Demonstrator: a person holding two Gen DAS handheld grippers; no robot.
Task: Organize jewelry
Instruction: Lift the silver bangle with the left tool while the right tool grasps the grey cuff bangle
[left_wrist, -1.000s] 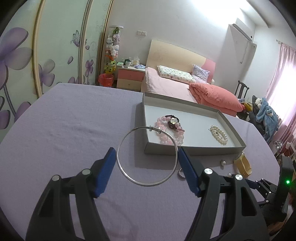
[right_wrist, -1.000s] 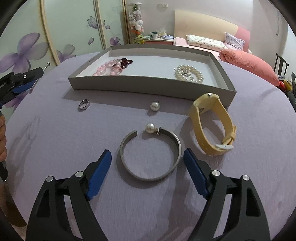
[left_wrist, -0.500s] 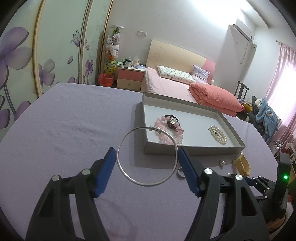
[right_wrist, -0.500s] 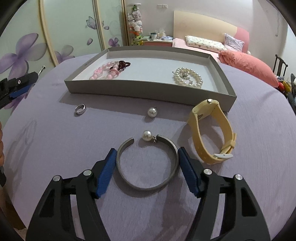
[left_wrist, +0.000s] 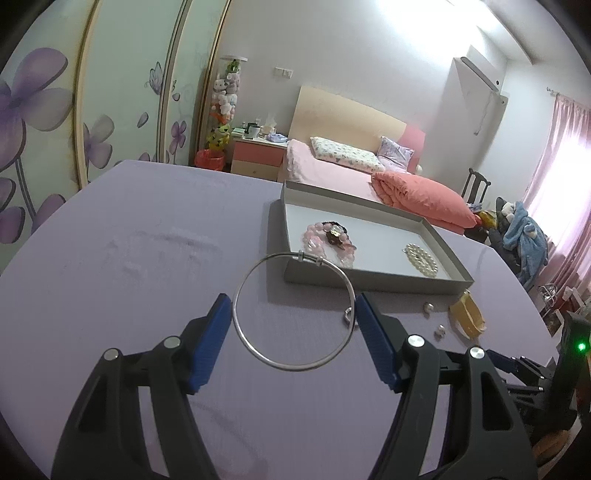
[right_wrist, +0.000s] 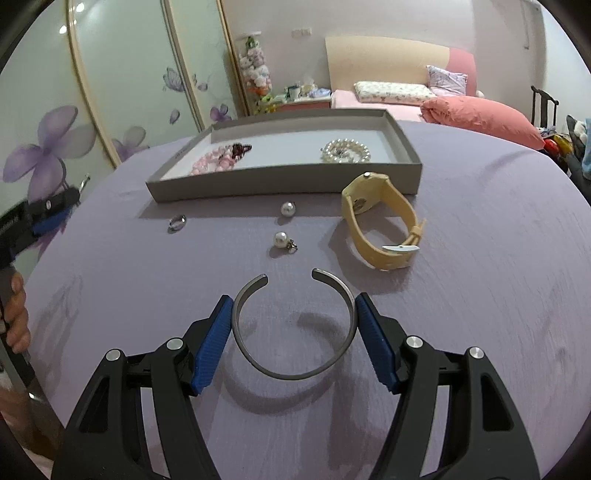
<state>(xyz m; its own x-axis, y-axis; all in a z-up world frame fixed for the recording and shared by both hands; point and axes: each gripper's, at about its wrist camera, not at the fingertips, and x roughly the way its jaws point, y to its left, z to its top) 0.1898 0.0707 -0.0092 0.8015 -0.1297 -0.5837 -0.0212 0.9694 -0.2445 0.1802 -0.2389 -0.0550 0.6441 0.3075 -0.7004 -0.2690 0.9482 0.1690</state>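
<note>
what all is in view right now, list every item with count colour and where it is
tray: 1, grey, far side of the purple table
bead bracelet: 1, pink with a dark charm, left in tray
pearl bracelet: 1, white, right in tray
watch: 1, yellow, on table before the tray's right end
loose pearls: 2, white, on table before tray
ring: 1, silver, on table, left of pearls
open cuff: 1, grey metal, clamped in right gripper
thin bangle: 1, silver, clamped in left gripper
bed: 1, pink, background
left gripper: blue pads, shut on bangle
right gripper: blue pads, shut on cuff
</note>
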